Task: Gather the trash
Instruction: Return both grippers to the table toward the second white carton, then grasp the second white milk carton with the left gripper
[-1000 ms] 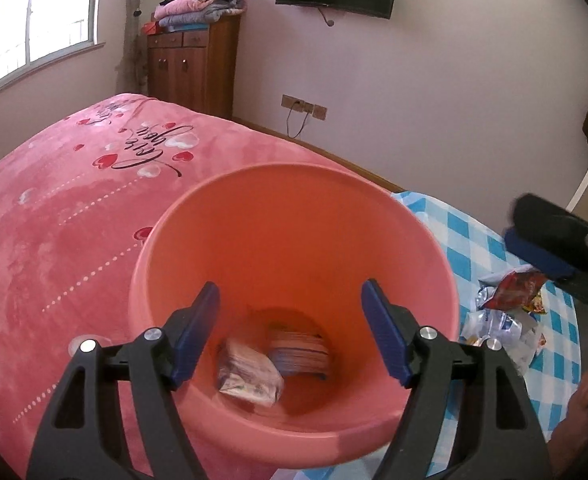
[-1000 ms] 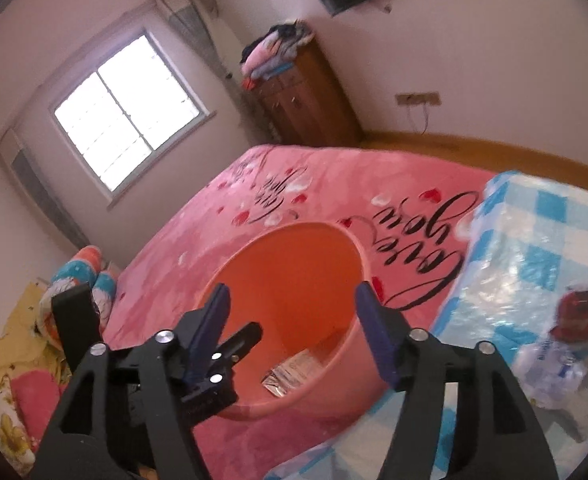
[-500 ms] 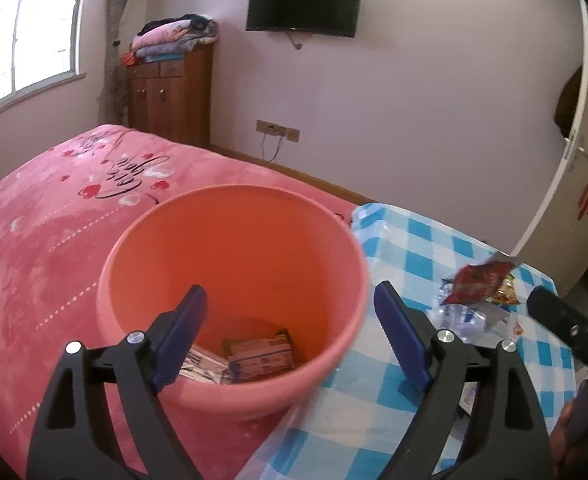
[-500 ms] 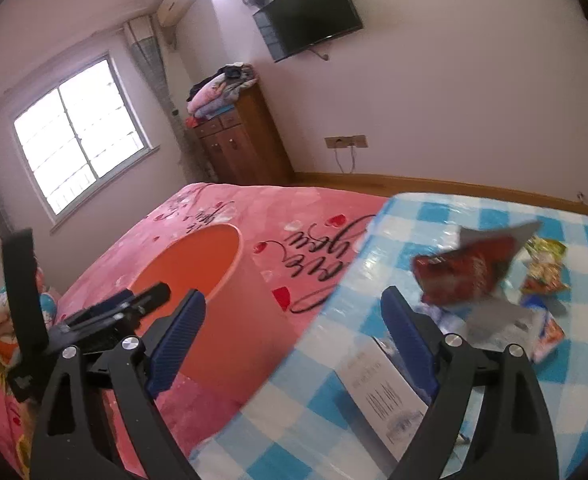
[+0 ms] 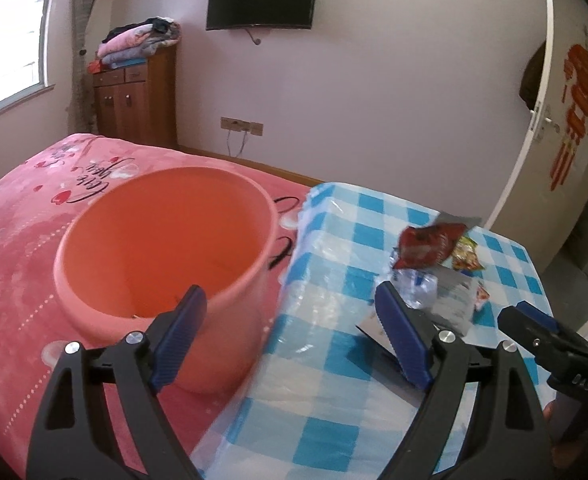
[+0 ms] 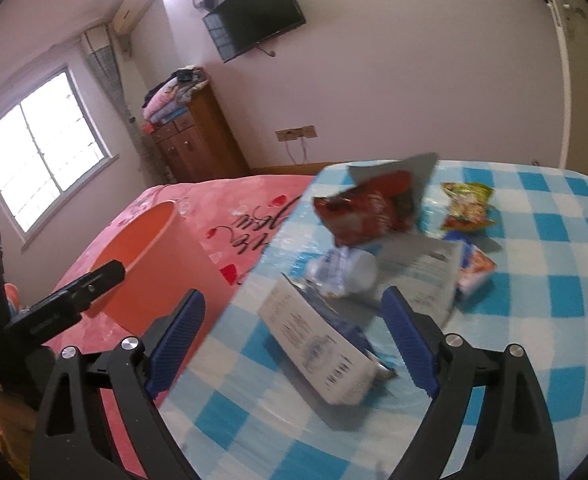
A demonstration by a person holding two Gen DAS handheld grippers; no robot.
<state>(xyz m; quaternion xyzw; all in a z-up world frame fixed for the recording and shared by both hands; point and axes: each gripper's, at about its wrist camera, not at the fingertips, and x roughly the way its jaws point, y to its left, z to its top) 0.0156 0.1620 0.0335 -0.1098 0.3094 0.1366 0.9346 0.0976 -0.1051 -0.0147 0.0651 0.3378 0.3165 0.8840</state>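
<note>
From the left wrist camera, the left gripper [image 5: 290, 340] hangs with its jaws wide apart and nothing between them, straddling the line where the pink bed [image 5: 18, 240] meets the counter [image 5: 333, 408] with its blue-and-white checked cloth. The orange bucket [image 5: 166, 264] stands on the bed at about 10 o'clock from the jaws, its wall close against the counter's edge; only a sliver of its inside bottom shows, too little to tell what lies there. The trash sits in a loose heap on the counter at about 2 o'clock: a red snack bag [image 5: 429, 244], a yellow-green wrapper [image 5: 467, 256] just beside it, and a crumpled clear bottle [image 5: 413, 280] below them. At 3 o'clock the right gripper's tip [image 5: 541, 332] enters the view. From the right wrist camera, the right gripper [image 6: 294, 340] hovers over the counter [image 6: 533, 320], jaws spread and empty, with a white carton [image 6: 317, 344] lying flat between them, not touched by either. Beyond it at 12 o'clock lie the clear bottle [image 6: 345, 268], the red snack bag [image 6: 365, 212] and, toward 1 o'clock, the yellow-green wrapper [image 6: 469, 208] and a small orange packet [image 6: 477, 268]. The bucket [image 6: 154, 264] stands at 10 o'clock on the bed [image 6: 230, 216], with the left gripper's tip [image 6: 94, 280] in front of it.
</note>
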